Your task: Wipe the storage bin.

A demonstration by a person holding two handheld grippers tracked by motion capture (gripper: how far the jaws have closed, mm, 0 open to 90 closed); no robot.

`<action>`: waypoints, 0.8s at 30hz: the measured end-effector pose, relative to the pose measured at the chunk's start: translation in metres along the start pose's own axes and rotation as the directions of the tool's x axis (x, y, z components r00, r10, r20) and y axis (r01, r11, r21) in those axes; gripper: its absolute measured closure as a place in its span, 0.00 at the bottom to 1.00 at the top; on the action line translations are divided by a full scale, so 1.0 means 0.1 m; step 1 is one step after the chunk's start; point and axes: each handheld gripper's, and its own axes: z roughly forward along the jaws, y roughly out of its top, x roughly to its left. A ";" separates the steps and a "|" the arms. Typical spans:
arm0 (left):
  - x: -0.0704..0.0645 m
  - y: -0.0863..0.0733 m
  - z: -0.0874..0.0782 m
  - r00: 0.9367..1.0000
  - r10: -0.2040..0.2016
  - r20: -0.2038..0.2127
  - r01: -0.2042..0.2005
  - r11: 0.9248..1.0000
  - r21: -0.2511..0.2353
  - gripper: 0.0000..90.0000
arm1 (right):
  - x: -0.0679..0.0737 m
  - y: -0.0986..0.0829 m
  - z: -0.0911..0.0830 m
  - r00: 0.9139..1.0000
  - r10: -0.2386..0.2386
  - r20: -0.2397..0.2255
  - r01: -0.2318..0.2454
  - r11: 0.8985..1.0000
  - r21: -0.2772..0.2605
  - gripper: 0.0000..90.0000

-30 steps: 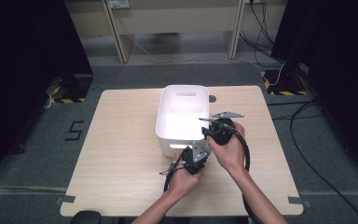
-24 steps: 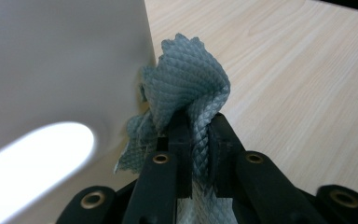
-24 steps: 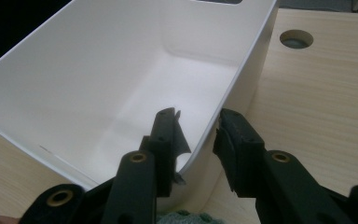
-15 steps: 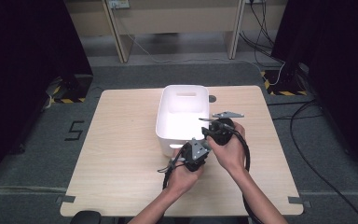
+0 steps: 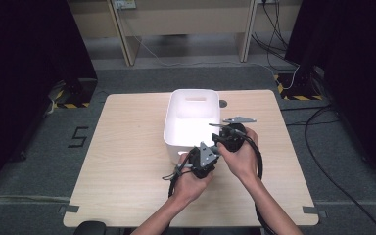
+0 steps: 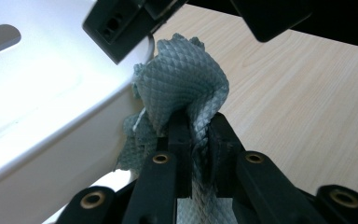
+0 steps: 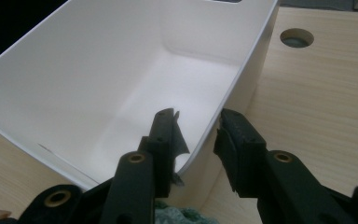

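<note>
the left claw [image 6: 196, 135] is clamped on a grey-green cloth [image 6: 182, 84] with a waffle-like weave; the fabric bunches up above the jaws and presses against the outer wall of the white bin [image 6: 42, 107], near its corner, just over the bench [image 6: 298, 102]; the right claw [image 7: 196, 135] stands parted across that corner of the bin [image 7: 121, 70], one jaw inside the wall and one outside, gripping nothing, and a bit of the cloth [image 7: 177, 215] peeks out beneath it; in the high view both claws, left [image 5: 201, 160] and right [image 5: 227, 137], sit close together at the near right corner of the bin [image 5: 192, 98].

the cloth looks light, soft and floppy; it will fold and sag wherever it is not held, and it should neither slip much nor break, since the textured weave gives the jaws purchase; the best hold is probably on a gathered bunch, as the left has now, or on a free edge if it must be spread; a shallow pinch on one layer may let the rest trail and snag on the bin rim.
</note>
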 end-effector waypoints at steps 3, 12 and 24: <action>0.00 0.00 -0.02 1.000 -0.001 -0.002 0.001 1.000 -0.005 0.91 | -0.01 0.00 0.01 1.000 0.002 0.001 -0.002 1.000 -0.004 0.72; 0.05 -0.12 -0.21 1.000 -0.003 -0.005 0.003 1.000 0.003 0.91 | -0.08 0.05 -0.02 0.999 0.033 0.009 -0.033 0.999 -0.033 0.66; 0.36 -0.45 -0.68 0.997 -0.030 -0.071 0.031 1.000 0.008 0.91 | -0.06 0.07 0.05 0.999 0.041 0.005 -0.041 0.999 -0.009 0.66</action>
